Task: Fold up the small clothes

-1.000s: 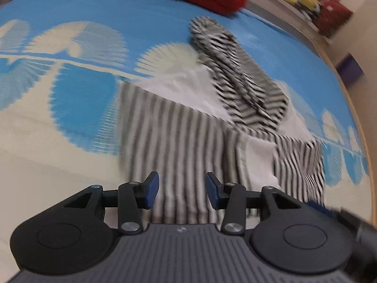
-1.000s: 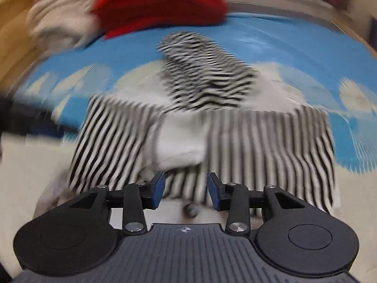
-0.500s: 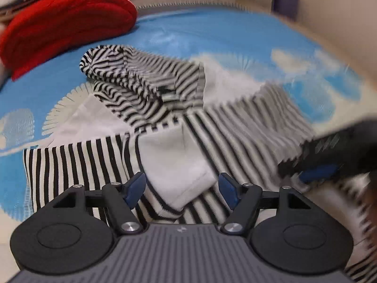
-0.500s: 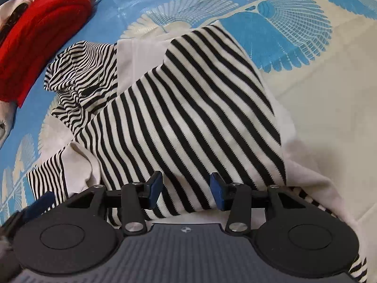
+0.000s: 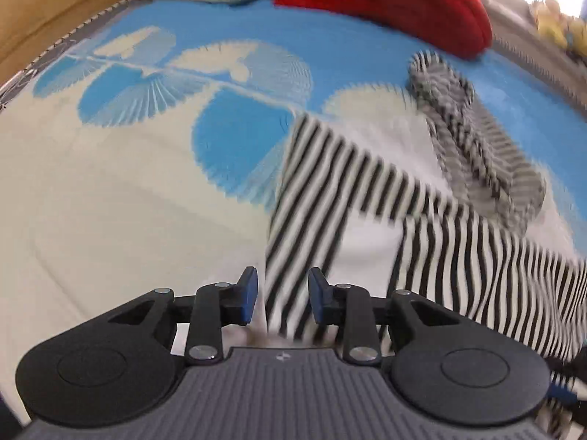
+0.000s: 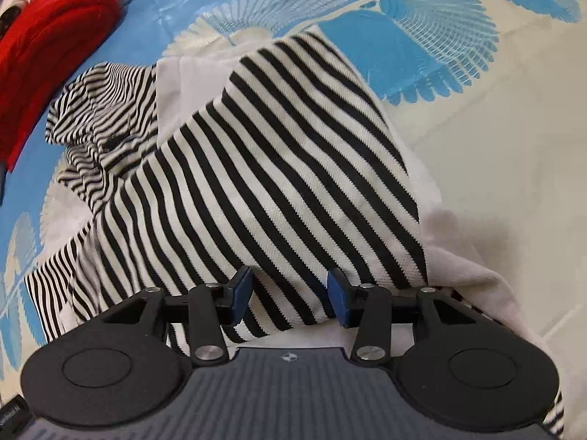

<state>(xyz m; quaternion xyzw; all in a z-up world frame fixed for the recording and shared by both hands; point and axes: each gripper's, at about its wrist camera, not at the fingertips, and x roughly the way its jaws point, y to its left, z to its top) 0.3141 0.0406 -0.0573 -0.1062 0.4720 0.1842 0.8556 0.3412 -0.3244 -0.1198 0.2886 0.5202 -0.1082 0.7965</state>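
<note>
On the blue-and-cream fan-patterned bedspread (image 5: pixel 154 198) lies the black-and-white striped knit garment with white panels (image 6: pixel 279 168), partly folded, its hood (image 6: pixel 106 110) bunched toward the red folded blanket (image 5: pixel 385 0) at the far edge. My left gripper (image 5: pixel 282 300) has its blue pads spread, with the striped near corner (image 5: pixel 297 256) showing between them but not pinched. My right gripper (image 6: pixel 290 300) is also spread wide, a striped edge lying between its pads, ungripped. I judge both are lining up on the near hem for a fold. The risk: closing on only the top layer, since white fabric sits loose underneath, so lifting would peel the layers apart and skew the fold. Uneven lifting could also drag the hood out of place.
</note>
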